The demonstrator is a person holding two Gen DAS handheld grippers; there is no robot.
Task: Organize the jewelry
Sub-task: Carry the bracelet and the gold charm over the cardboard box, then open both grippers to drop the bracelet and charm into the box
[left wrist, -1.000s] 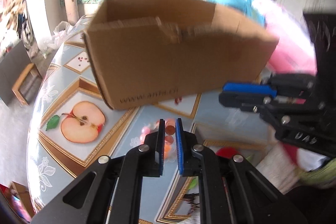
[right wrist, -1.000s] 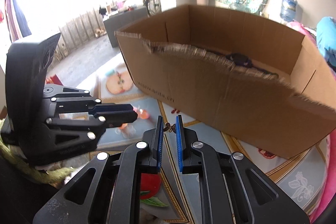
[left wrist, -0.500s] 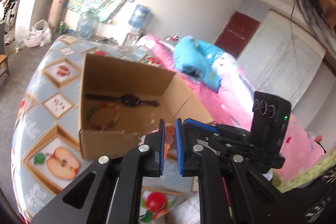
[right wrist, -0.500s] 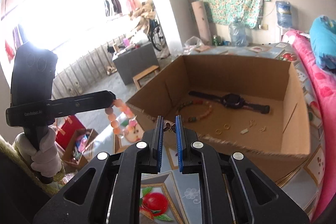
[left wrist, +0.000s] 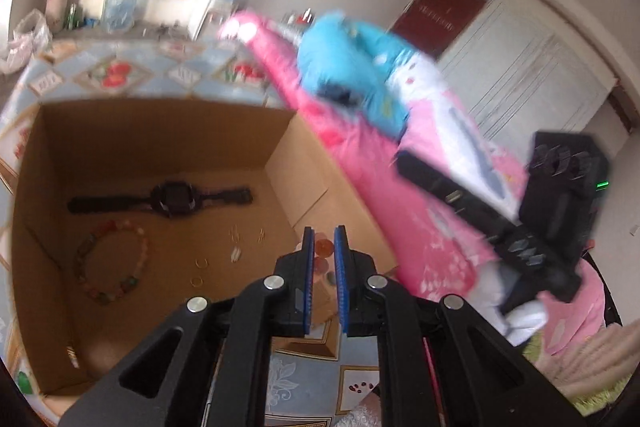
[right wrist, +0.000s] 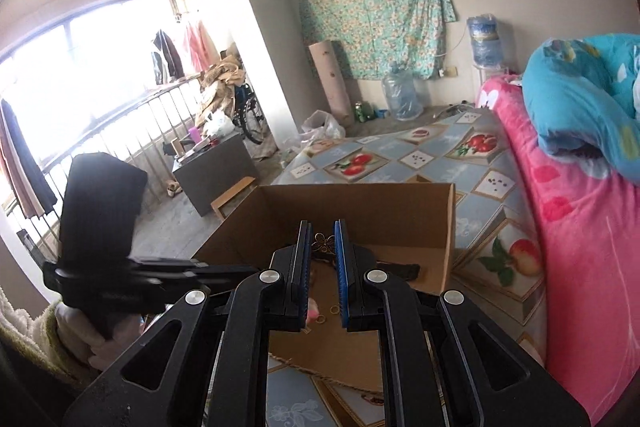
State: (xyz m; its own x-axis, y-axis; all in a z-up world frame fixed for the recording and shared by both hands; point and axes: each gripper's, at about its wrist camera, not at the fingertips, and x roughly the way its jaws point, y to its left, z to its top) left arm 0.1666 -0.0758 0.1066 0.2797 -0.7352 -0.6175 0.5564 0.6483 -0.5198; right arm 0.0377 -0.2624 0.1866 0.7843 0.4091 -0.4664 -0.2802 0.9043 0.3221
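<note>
An open cardboard box (left wrist: 120,131) stands on the bed and holds a black watch (left wrist: 168,197), a beaded bracelet (left wrist: 112,267) and several small rings and earrings (left wrist: 236,255). My left gripper (left wrist: 323,239) is shut on a pink-orange beaded bracelet (left wrist: 323,247) above the box's right front corner. My right gripper (right wrist: 323,241) is shut on a small bronze flower-shaped piece (right wrist: 323,241) above the same box (right wrist: 380,211). The left gripper's body also shows in the right wrist view (right wrist: 120,267).
The box sits on a blue fruit-print cover (right wrist: 400,155). A pink quilt (right wrist: 580,247) and a blue pillow (right wrist: 580,107) lie to the right. A grey cabinet (right wrist: 216,171) and water bottles (right wrist: 400,95) stand on the floor beyond.
Both grippers have risen from table level beside the box to above it, still holding their pieces. The left gripper has moved over the box's right front corner; the view is motion-blurred.
</note>
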